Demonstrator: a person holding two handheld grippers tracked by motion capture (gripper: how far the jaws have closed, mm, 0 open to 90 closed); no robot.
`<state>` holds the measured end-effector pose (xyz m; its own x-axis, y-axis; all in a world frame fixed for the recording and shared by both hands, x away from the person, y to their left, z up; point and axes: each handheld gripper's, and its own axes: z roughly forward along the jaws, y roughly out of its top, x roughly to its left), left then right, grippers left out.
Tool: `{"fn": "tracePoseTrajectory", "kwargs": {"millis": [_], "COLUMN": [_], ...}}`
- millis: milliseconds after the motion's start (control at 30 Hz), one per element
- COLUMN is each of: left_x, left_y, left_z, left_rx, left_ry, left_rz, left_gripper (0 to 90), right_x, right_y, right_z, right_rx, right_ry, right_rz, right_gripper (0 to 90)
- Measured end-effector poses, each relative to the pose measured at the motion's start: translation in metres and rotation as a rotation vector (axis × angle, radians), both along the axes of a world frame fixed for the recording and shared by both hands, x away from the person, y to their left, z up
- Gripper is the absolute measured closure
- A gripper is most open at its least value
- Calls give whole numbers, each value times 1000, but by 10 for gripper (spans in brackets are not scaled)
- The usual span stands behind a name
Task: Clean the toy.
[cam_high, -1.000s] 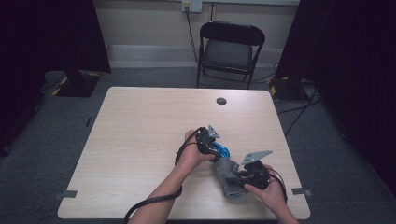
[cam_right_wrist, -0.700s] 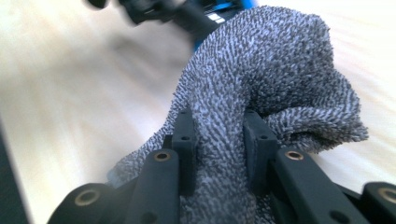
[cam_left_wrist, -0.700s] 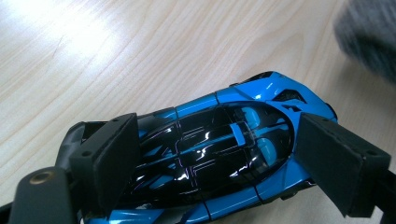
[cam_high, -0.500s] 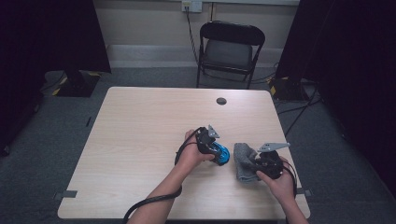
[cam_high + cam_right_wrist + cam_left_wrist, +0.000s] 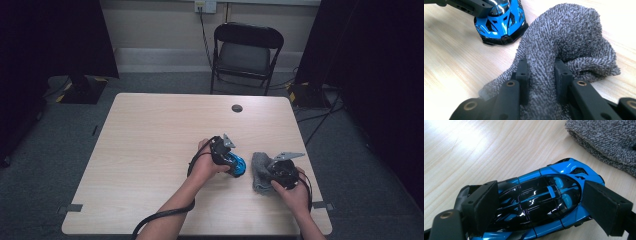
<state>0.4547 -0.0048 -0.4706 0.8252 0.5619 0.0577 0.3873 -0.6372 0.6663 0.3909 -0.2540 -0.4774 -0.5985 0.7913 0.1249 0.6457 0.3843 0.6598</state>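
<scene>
A glossy blue and black toy car (image 5: 541, 202) lies on the pale wooden table (image 5: 150, 150), and my left gripper (image 5: 541, 192) is shut on it, one pad against each side. From above, the car (image 5: 239, 167) sticks out below that gripper (image 5: 231, 162), right of the table's middle. A grey knitted cloth (image 5: 569, 32) sits bunched just right of the car. My right gripper (image 5: 541, 63) is shut on a fold of it, and the car's nose (image 5: 501, 22) shows just beyond. In the high view, the cloth (image 5: 258, 167) is partly hidden by the right gripper (image 5: 270, 172).
A small dark round cap (image 5: 237, 108) sits in the tabletop near the far edge. A black folding chair (image 5: 247, 52) stands behind the table. Cables trail from both grippers over the front edge. The left and far parts of the tabletop are bare wood.
My right gripper has carried the cloth to the right and away from the front edge. The cloth now sits beside the car. The left gripper and the car have stayed put.
</scene>
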Motion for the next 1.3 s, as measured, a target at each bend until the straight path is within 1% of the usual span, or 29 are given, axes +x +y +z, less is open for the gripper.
{"fn": "tracePoseTrajectory", "kwargs": {"millis": [100, 300, 433, 533, 900, 1033, 1300], "left_x": [0, 0, 0, 0, 0, -1, 0], "left_y": [0, 0, 0, 0, 0, 0, -1], "left_z": [0, 0, 0, 0, 0, 0, 0], "left_rx": [5, 5, 1, 6, 2, 1, 7], "left_ry": [0, 0, 0, -1, -1, -2, 1], "left_rz": [-1, -2, 2, 0, 1, 3, 3], "left_gripper": [142, 142, 142, 142, 142, 142, 142], "right_x": [0, -1, -2, -3, -6, -8, -13], "right_y": [2, 12, 18, 22, 26, 31, 39], "right_z": [-2, -1, -1, -2, -2, -1, -2], "right_rx": [21, 15, 18, 25, 35, 38, 49], "right_ry": [8, 11, 21, 27, 47, 54, 70], "right_rz": [8, 50, 69, 86, 109, 132, 161], "right_gripper": [706, 705, 705, 705, 704, 704, 705]}}
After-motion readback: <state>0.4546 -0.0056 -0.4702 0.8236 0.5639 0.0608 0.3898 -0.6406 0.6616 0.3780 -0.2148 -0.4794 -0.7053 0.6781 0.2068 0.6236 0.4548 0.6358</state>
